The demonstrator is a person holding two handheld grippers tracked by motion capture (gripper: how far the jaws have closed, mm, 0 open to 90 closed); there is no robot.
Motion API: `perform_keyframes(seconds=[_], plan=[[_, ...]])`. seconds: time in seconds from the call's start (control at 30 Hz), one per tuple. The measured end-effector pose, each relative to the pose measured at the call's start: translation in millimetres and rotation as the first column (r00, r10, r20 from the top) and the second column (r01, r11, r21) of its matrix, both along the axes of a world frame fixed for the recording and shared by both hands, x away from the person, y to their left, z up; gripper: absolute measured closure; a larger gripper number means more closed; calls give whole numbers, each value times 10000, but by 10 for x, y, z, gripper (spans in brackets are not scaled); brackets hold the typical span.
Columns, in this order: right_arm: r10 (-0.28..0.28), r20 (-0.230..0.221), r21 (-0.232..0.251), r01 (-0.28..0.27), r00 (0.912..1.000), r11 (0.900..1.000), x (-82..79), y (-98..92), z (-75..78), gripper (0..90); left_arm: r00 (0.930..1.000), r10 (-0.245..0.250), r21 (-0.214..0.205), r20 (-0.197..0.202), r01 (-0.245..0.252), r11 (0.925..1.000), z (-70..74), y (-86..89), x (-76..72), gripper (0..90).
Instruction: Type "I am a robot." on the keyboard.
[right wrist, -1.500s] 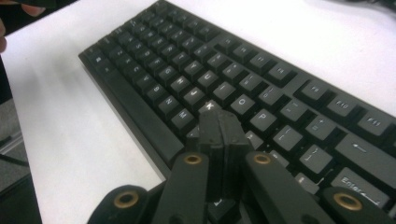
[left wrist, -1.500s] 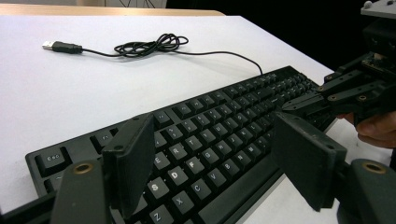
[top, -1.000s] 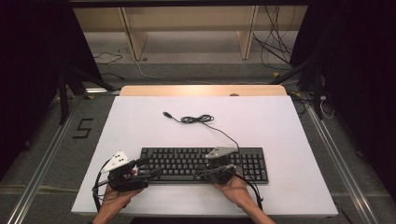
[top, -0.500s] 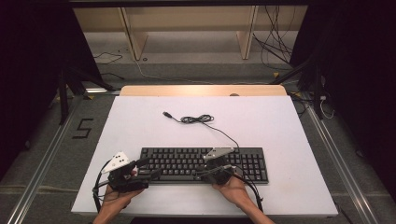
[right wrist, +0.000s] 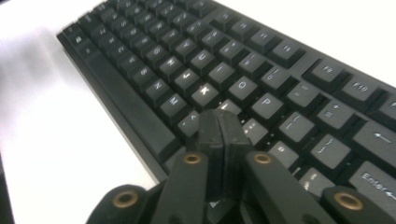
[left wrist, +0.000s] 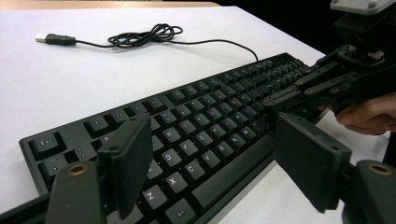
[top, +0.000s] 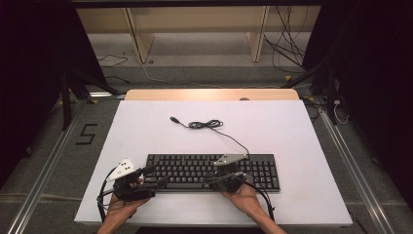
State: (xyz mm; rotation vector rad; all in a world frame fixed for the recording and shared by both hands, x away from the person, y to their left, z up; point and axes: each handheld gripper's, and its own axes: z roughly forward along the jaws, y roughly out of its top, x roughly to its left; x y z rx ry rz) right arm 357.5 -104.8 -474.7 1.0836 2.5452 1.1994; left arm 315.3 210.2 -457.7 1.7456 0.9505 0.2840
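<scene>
We saw a black full-size plastic keyboard lying flat near the front edge of the white rectangular tabletop, long side parallel to that edge. Its thin black cable ran off the back edge toward the table middle, bunched into a loose coil, and ended in a USB plug lying free on the white surface.

Right gripper: jaws pressed together, nothing between them, tips over the keys on the letter block's right side, around the punctuation keys. We couldn't tell from the right gripper view whether the tips were touching a key. In the high view it sat over the keyboard's right-centre.

Left gripper: jaws spread wide, holding nothing, sat at the keyboard's left end, looking along the key rows. The bottom letter row and space bar showed between the two pads. No contact with the keyboard that we could see.
</scene>
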Motion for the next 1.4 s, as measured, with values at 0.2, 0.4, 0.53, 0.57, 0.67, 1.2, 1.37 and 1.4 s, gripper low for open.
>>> perform_keyframes(seconds=[0.2, 0.4, 0.53, 0.57, 0.67, 1.2, 1.37, 1.4], plan=[[-134, 141, 461, 127, 9998, 9989, 1, -57, 52, 879, 10000, -19, -7, -13, 19, 10000, -1, -4, -1, 277], [-163, 146, 624, 154, 9998, 9979, -2, -84, 67, 844, 10000, -29, -17, -13, 29, 10000, -2, -10, -2, 277], [-276, 185, 764, 261, 9994, 9967, 1, -125, 78, 805, 10000, -38, -8, -20, 38, 10000, -3, -10, -2, 277], [-280, 242, 812, 259, 9993, 9964, 1, -139, 81, 789, 10000, -39, -10, -19, 39, 10000, -3, -12, -2, 277], [-354, 245, 1033, 327, 9991, 9941, -4, -187, 104, 768, 10000, -60, -11, -15, 60, 10000, -2, -14, -3, 277], [-597, 629, 1783, 476, 9962, 9828, -91, -465, 268, 517, 9999, -146, 34, -55, 146, 9999, -15, -16, 4, 275], [-836, 810, 2021, 658, 9932, 9772, -134, -586, 314, 452, 9998, -152, -2, -105, 152, 9999, -16, -19, 2, 273], [-884, 850, 2056, 693, 9925, 9762, -147, -610, 320, 443, 9998, -153, -3, -104, 153, 9999, -16, -20, 2, 273]])
